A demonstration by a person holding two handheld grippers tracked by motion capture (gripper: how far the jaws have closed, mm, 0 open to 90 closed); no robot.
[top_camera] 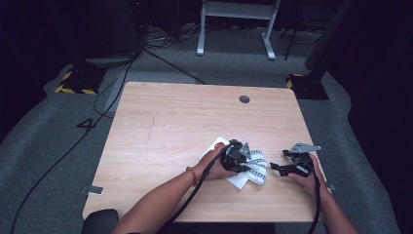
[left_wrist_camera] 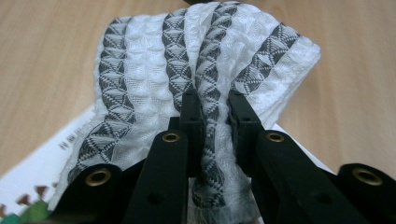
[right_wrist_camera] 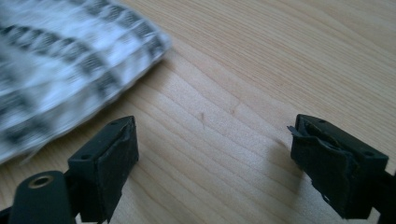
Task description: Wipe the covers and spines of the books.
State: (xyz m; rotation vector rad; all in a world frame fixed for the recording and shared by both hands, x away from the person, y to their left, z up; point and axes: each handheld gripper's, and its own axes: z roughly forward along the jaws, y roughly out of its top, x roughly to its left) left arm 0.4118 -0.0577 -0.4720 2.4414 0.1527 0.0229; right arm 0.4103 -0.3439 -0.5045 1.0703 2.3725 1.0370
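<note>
Left claw [left_wrist_camera: 215,112] was clamped on the cloth [left_wrist_camera: 205,60], jaws narrow, a fold of the white weave with dark patterned stripes pinched between the pads and bunched up over them. In the high view that left claw [top_camera: 242,158] sat over the cloth [top_camera: 257,166] in the near-right part of the table [top_camera: 160,126], close to the near edge, my hand [top_camera: 216,163] behind it and the cable running back along the forearm. Cloth was crumpled, one end lifted in the grip, the rest draped down onto the table. A white sheet [top_camera: 213,146] lay flat under and beside the cloth, one corner poking out toward the table's middle, another out on the near side; in the left gripper view the sheet [left_wrist_camera: 42,163] showed at lower left with small print on it, too blurred to read. Right claw [top_camera: 278,168] was just to the right of the cloth, near the right edge, pointing left at it, my right hand [top_camera: 307,175] wrapped round its body, grey plate on top. Right jaws stood wide with nothing between them: in the right gripper view the right claw [right_wrist_camera: 215,158] hung low over bare wood, whether touching it I couldn't tell, with the cloth's edge [right_wrist_camera: 70,70] near the left pad, apart from it. Cloth there was blurred. Round cable port [top_camera: 244,99] sat near the far edge, well apart from everything.
</note>
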